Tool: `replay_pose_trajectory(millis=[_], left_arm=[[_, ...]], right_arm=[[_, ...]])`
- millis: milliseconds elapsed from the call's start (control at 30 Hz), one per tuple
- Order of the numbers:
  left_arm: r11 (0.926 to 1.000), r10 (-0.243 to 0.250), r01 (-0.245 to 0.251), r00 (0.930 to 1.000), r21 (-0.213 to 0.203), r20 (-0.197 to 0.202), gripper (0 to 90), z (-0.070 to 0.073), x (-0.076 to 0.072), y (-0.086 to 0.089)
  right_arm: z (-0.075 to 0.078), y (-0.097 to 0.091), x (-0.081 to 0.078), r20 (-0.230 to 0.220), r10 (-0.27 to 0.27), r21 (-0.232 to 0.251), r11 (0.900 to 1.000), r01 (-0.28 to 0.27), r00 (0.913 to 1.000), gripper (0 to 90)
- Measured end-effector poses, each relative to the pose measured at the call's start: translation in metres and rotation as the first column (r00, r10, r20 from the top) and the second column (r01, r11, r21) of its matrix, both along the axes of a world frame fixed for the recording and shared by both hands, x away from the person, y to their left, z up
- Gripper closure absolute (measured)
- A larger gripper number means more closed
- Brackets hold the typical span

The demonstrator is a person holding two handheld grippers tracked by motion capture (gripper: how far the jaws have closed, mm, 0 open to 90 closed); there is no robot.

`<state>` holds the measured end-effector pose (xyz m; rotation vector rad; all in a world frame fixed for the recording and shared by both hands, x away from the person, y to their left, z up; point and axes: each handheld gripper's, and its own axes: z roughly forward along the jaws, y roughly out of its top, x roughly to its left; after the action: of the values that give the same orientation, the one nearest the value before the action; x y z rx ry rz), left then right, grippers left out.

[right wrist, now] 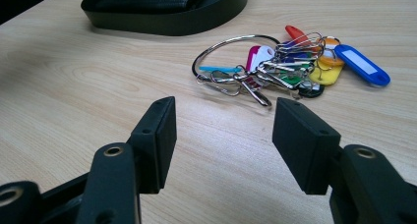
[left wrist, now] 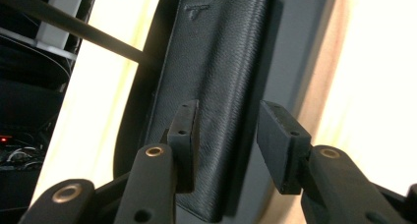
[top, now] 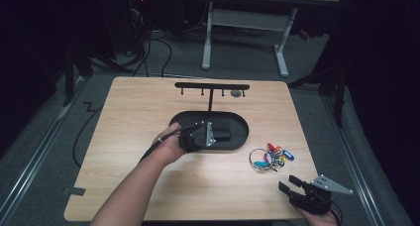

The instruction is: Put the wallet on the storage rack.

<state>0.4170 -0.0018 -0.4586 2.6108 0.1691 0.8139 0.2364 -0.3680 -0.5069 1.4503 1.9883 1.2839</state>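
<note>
Wooden table (top: 148,186) seen from above, with a black oval tray (top: 240,132) near its middle and a black T-shaped hook rack (top: 212,86) rising just behind it. In the tray, a black grained-leather wallet (left wrist: 216,86), lying flat along the tray floor. Left gripper (top: 200,137) held over the near left part of the tray, left hand (top: 171,145) wrapped round its body, cable trailing back along the forearm. In the left gripper view, jaws spread apart, one pad (left wrist: 184,135) over the wallet's face and the other beyond its edge above the tray floor; contact with the leather cannot be told. Bunch of keys (top: 270,157) on a large metal ring with coloured tags, resting on bare wood just right of the tray and apart from it. Right gripper (top: 292,185) low at the near right corner of the table, jaws wide open and holding nothing, pointed toward the keys but well short of them. In the right gripper view, keys (right wrist: 275,69) lying beyond the two open pads, tray wall (right wrist: 167,17) farther back.
</note>
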Motion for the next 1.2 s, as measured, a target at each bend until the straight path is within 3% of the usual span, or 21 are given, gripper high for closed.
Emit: replay_pose_trajectory(millis=[100, 333, 467, 633, 700, 767, 833, 933, 1033, 1067, 1133, 1200], left_arm=[[0.9997, 0.002, -0.002, 1.0, -0.025, -0.003, 61.4, 0.001, -0.006, 0.005], [0.9946, 0.037, -0.042, 0.9979, -0.095, -0.053, 61.4, -0.001, -0.017, 0.018], [0.9815, 0.073, -0.09, 0.992, -0.169, -0.103, 61.6, -0.005, -0.022, 0.029], [0.9756, 0.1, -0.121, 0.9882, -0.183, -0.115, 61.4, -0.012, -0.03, 0.043], [0.9698, 0.129, -0.152, 0.9832, -0.191, -0.129, 61.4, -0.014, -0.032, 0.049], [0.9584, 0.148, -0.184, 0.9742, -0.218, -0.171, 60.6, -0.012, -0.034, 0.057], [0.9509, 0.152, -0.193, 0.9722, -0.242, -0.178, 60.0, -0.011, -0.037, 0.063], [0.9325, 0.167, -0.22, 0.9662, -0.287, -0.196, 58.9, -0.013, -0.044, 0.075], [0.9228, 0.171, -0.232, 0.9624, -0.308, -0.211, 56.9, -0.016, -0.054, 0.085], [0.9156, 0.175, -0.238, 0.9617, -0.324, -0.211, 56.1, -0.017, -0.058, 0.09], [0.8993, 0.187, -0.262, 0.9541, -0.35, -0.234, 53.9, -0.02, -0.062, 0.097], [0.8933, 0.194, -0.279, 0.947, -0.353, -0.256, 53.1, -0.025, -0.068, 0.103]], right_arm=[[0.0, 0.001, 0.0, -0.001, 0.002, 0.0, 1.0, -0.002, 1.0, 43.7], [-0.001, 0.003, 0.002, -0.01, 0.011, -0.004, 0.9999, -0.011, 0.9999, 44.5], [-0.001, 0.004, 0.003, -0.008, 0.015, -0.014, 0.9998, -0.015, 0.9999, 44.4], [-0.003, 0.005, 0.004, -0.015, 0.019, -0.014, 0.9997, -0.019, 0.9997, 44.4], [-0.002, 0.006, 0.005, -0.019, 0.018, -0.015, 0.9997, -0.019, 0.9996, 44.5], [-0.002, 0.006, 0.004, -0.019, 0.018, -0.006, 0.9998, -0.018, 0.9997, 44.4], [-0.002, 0.005, 0.004, -0.017, 0.016, -0.002, 0.9999, -0.017, 0.9997, 44.4], [-0.005, 0.006, 0.005, -0.03, 0.017, -0.006, 0.9998, -0.017, 0.9994, 44.4], [-0.004, 0.007, 0.006, -0.024, 0.023, -0.017, 0.9996, -0.023, 0.9994, 44.3], [-0.004, 0.008, 0.006, -0.024, 0.023, -0.013, 0.9996, -0.023, 0.9995, 44.3], [-0.004, 0.009, 0.007, -0.025, 0.028, -0.018, 0.9994, -0.029, 0.9993, 44.2], [-0.005, 0.01, 0.008, -0.032, 0.034, -0.027, 0.999, -0.035, 0.9989, 44.2]])
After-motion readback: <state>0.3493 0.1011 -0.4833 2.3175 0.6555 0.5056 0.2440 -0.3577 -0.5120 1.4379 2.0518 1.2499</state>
